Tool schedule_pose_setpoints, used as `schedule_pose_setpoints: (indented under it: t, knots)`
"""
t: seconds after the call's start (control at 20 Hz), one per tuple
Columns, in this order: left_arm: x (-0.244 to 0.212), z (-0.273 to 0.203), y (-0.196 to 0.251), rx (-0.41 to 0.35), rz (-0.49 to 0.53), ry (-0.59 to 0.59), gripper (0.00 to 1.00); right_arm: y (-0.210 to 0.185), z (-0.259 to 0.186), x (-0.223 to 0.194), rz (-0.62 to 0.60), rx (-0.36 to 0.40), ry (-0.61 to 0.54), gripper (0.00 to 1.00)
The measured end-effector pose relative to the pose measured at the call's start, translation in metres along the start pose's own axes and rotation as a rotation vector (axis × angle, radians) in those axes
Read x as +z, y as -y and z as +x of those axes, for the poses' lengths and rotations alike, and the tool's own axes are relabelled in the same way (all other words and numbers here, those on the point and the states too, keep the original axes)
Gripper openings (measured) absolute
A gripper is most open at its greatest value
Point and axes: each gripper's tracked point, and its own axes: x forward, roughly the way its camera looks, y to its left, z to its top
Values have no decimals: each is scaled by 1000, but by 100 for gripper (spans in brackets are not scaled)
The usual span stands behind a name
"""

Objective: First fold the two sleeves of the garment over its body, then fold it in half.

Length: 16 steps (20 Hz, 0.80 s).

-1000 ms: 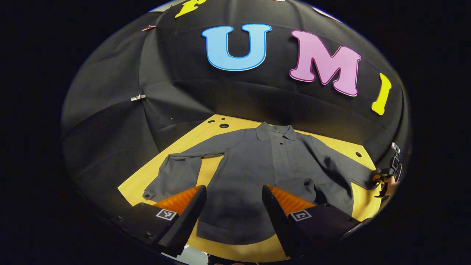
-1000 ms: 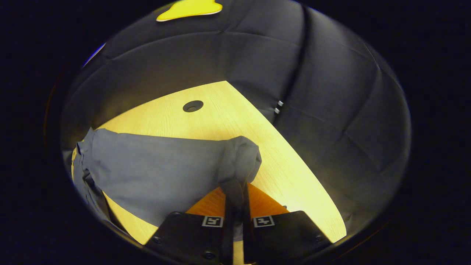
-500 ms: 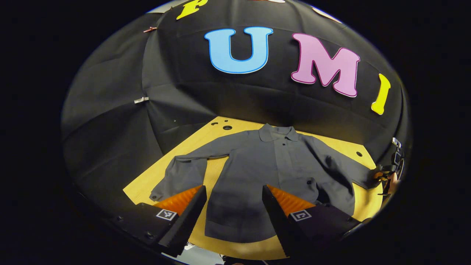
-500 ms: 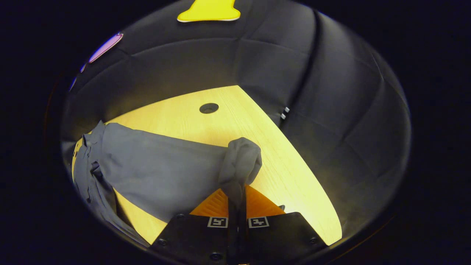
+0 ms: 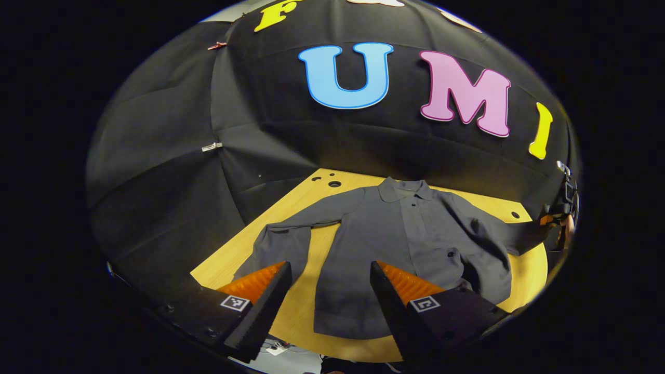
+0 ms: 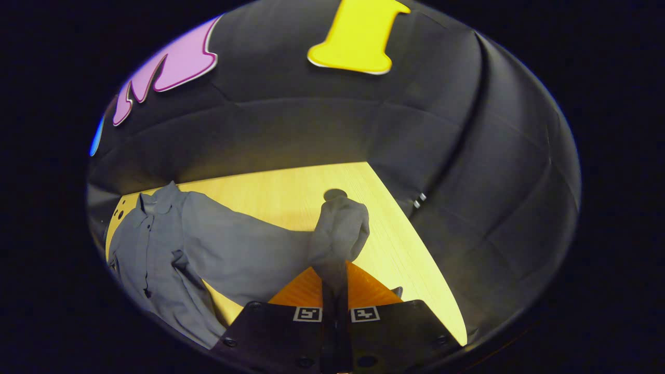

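Note:
A grey buttoned shirt [image 5: 395, 244] lies face up on the wooden table [image 5: 311, 306], collar toward the far wall. Its left sleeve [image 5: 283, 244] bends down along the body. My left gripper [image 5: 328, 280] hovers open above the hem, nothing between its fingers. The right sleeve [image 6: 249, 249] is lifted off the table, and my right gripper [image 6: 335, 278] is shut on its bunched cuff [image 6: 343, 228]. In the left gripper view that other gripper [image 5: 558, 221] shows at the far right, holding the stretched sleeve end [image 5: 524, 236].
Round holes sit in the table at the far left corner [image 5: 334, 184] and the far right [image 5: 514, 214]; one hole [image 6: 335, 194] lies just behind the lifted cuff. Black cloth walls enclose the table on all far sides.
The right gripper has raised the cuff higher, pulling the sleeve up off the table. The left gripper view has drifted so the shirt sits further right; the left jaws stay open.

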Motion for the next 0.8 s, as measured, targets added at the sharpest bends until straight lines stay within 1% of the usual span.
schedule_pose_setpoints:
  t: [0.15, 0.3, 0.4, 0.5, 0.65, 0.8]
  knots:
    - [-2, 3, -14, 7, -27, -9, 96, -33, -9, 30, -13, 29, 54, 5]
    - [-2, 11, -34, 28, -13, -9, 96, -68, -15, 46, -35, 66, 70, 5]
    - [-2, 14, -45, 27, -18, -10, 96, -100, -20, 59, -67, 87, 99, 5]
    - [-5, 16, -56, 37, -19, -14, 96, -137, -26, 72, -70, 124, 130, 5]
    - [-10, 18, -73, 59, -8, -18, 96, -198, -32, 77, -56, 189, 126, 5]
    - [-16, 22, -87, 67, -34, -33, 96, -260, -38, 79, -111, 246, 127, 5]
